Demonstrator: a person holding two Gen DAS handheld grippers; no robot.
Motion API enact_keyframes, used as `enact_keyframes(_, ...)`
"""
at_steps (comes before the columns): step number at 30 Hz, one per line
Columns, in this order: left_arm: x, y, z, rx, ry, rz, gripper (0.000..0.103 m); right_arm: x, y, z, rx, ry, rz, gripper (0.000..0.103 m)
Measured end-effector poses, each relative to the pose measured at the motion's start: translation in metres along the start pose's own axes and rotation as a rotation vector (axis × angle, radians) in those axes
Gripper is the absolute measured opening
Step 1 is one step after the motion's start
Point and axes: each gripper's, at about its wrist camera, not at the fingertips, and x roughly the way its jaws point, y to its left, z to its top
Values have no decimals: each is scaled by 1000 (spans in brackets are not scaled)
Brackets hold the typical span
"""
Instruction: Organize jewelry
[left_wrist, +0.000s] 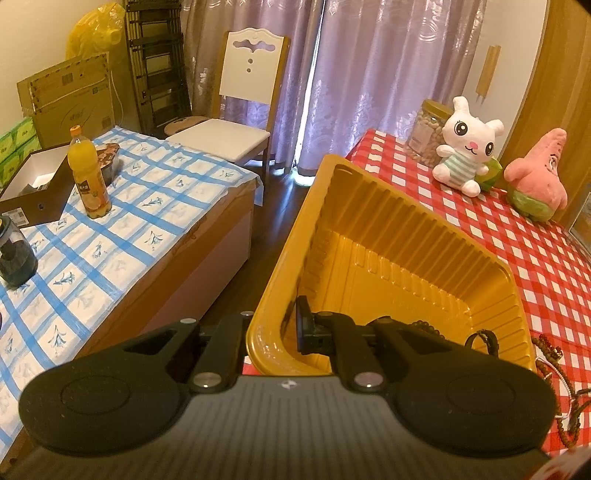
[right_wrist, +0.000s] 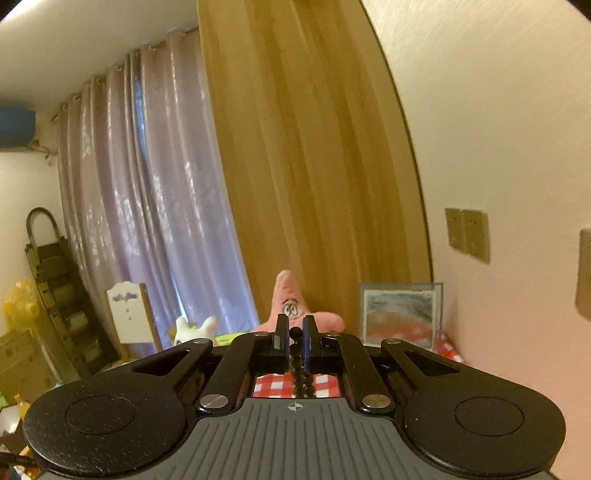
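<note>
A yellow plastic tray (left_wrist: 388, 236) stands at the left edge of the red checked table (left_wrist: 517, 236). My left gripper (left_wrist: 282, 318) is shut on the tray's near left wall, one finger (left_wrist: 306, 325) inside and the other hidden behind the rim. Inside the tray lie a dark bead bracelet (left_wrist: 424, 326) and a black ring-shaped band (left_wrist: 484, 338). Brown bead strands (left_wrist: 552, 356) rest on the cloth to the right of the tray. My right gripper (right_wrist: 295, 326) is raised well above the table and shut on a black bead strand (right_wrist: 302, 376), which hangs down between the blue pads.
A white rabbit plush (left_wrist: 465, 147), a pink starfish plush (left_wrist: 539, 177) and a jar (left_wrist: 428, 125) stand at the table's back. A framed picture (right_wrist: 400, 314) leans on the wall. To the left stand a blue checked table (left_wrist: 122, 229) with a juice bottle (left_wrist: 88, 173), and a chair (left_wrist: 243, 96).
</note>
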Motion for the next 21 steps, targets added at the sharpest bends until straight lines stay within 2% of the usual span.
enact_keyframes(3,0,0,0,0,-1,2,8,8,-10,-11,46,90,10,7)
enact_keyframes(6,-1,0,1,-2,-1,0,8,27,-20,-35,117,240,-5,7)
enact_keyframes(13,-2,0,2,-2,2,5,8,65,-35,-127,196,565,-44,7)
enact_keyframes(17,-5,1,0,0,6,12,8,76,-39,-167,158,689,-75,7)
enact_keyframes(21,-5,0,-2,0,8,16,8,84,-47,-187,133,768,-85,7)
